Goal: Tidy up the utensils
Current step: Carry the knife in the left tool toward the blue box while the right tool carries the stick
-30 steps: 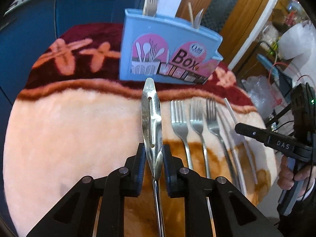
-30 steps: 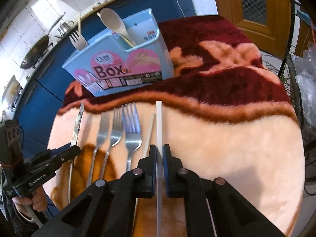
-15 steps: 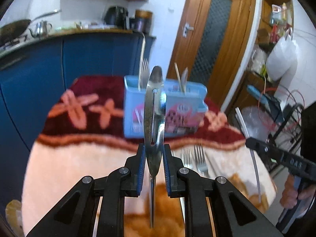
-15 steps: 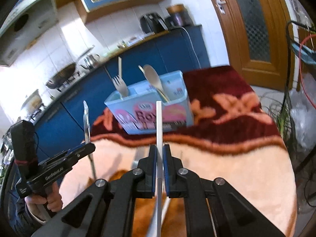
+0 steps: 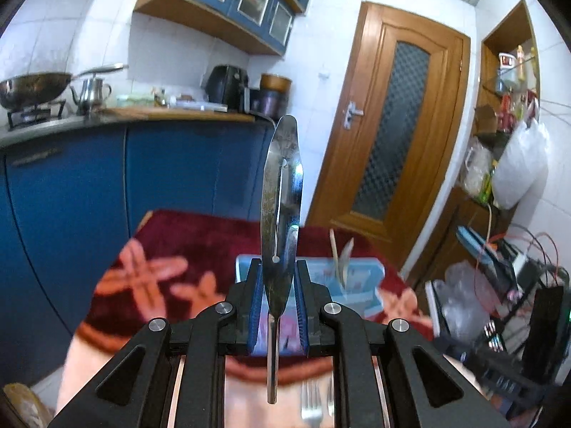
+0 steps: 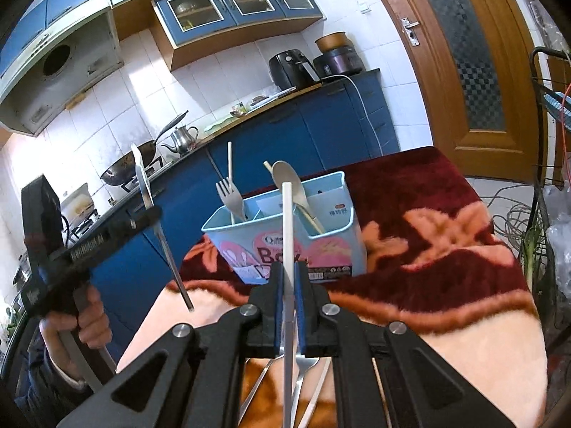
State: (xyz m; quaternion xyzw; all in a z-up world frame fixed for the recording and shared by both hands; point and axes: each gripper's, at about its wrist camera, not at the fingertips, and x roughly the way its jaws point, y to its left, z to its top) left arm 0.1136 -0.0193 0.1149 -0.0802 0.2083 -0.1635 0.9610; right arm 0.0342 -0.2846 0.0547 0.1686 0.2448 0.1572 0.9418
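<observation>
Shiny metal knife (image 5: 280,207) is squeezed tight in my left gripper (image 5: 278,306), blade up, handle hanging down. My right gripper (image 6: 289,306) pinches a white chopstick (image 6: 288,235) the same way. Both are up in the air near the blue box (image 6: 285,246) — not in it yet. The knife could slip, because I hold it by its smooth blade. More forks (image 6: 303,367) lie under my fingers, partly hidden.
</observation>
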